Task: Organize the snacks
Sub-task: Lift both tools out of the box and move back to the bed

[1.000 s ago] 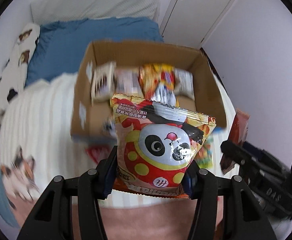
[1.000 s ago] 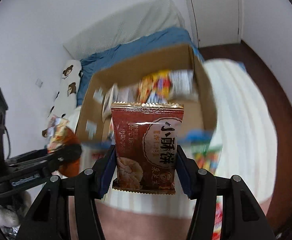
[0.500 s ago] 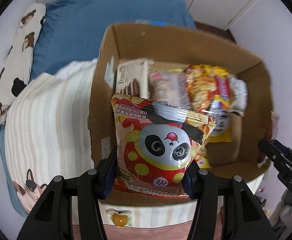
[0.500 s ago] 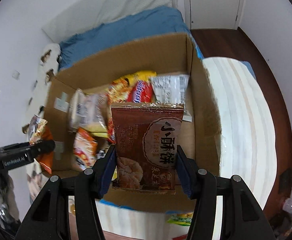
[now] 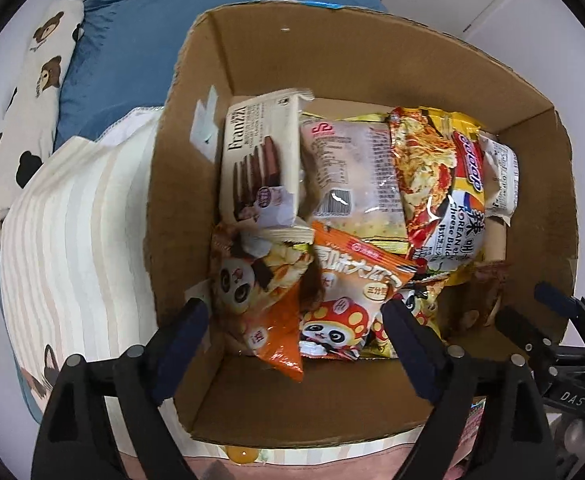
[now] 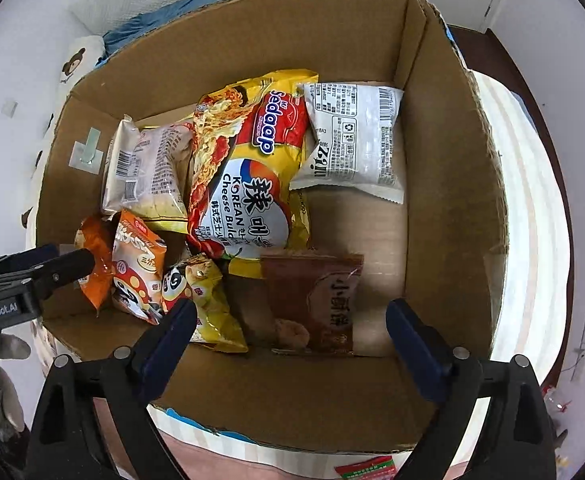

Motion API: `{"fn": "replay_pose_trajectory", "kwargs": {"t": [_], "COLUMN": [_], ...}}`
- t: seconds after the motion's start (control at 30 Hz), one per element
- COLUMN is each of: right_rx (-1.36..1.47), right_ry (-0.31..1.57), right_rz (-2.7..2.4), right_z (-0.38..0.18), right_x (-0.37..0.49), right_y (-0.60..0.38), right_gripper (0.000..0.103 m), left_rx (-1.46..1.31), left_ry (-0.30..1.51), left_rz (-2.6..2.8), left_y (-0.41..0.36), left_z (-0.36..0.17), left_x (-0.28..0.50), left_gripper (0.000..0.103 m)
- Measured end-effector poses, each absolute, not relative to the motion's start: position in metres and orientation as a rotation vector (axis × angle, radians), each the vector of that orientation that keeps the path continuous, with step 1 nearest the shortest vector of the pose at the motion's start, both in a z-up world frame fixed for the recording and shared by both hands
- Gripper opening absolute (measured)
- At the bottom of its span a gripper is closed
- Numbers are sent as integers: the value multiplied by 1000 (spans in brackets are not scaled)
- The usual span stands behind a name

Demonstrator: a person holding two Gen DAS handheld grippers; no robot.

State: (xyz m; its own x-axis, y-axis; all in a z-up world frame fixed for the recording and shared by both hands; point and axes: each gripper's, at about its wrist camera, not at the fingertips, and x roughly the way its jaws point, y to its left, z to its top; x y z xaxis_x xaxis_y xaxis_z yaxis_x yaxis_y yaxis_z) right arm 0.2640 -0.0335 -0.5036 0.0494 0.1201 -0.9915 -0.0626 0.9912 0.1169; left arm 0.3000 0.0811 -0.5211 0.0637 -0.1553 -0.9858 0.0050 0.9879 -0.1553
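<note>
Brown biscuit pack (image 6: 312, 304) lies flat, lower centre of the cardboard box (image 6: 452, 200); red panda snack bag (image 5: 332, 320) lies lower centre too. Left tongs (image 5: 296, 328) and right tongs (image 6: 288, 328) both spread wide, empty. Drop step looks done; next, fetch loose snacks off the bed (image 5: 72, 240).

Left gripper (image 5: 294, 316) is hanging over the near end of the cardboard box (image 5: 372, 56) with its jaws spread wide and nothing between them. Box is pretty stuffed: a white Franzzi wafer pack (image 5: 258, 160) against the left wall, a pale pink packet (image 5: 352, 172) next to it, then a big yellow Sedaap noodle bag (image 5: 440, 184) on the right. Closer in there's an orange panda bag (image 5: 264, 300) and a red-and-white panda bag (image 5: 348, 296) overlapping it. The box sits on a striped blanket (image 5: 72, 240), blue bedding (image 5: 132, 52) behind.
</note>
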Motion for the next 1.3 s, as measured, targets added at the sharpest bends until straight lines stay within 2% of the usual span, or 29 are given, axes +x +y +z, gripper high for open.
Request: {"fn": "replay_pose_trajectory", "kwargs": {"t": [0.2,0.4,1.03,1.3], "right_rx": [59,94,26,56], "right_ry": [1493,1449,1153,1070], "right_rz": [120,115,117,142], "right_z": [-500,-484,-397,-363], "right_x": [267,256,162,117], "right_y": [-34,-40,-22,-21], "right_gripper": [99,100,100,100], "left_rx": [-152,-157,-137,-138], "left_ry": [1476,1376,1057,994], "left_rz": [-130,-127,-48,-55], "left_y": [78,74,85,80], "left_z": [-512,-491,-419,-391], "left_x": [300,283,166,125], "left_gripper": [90,90,90,90]}}
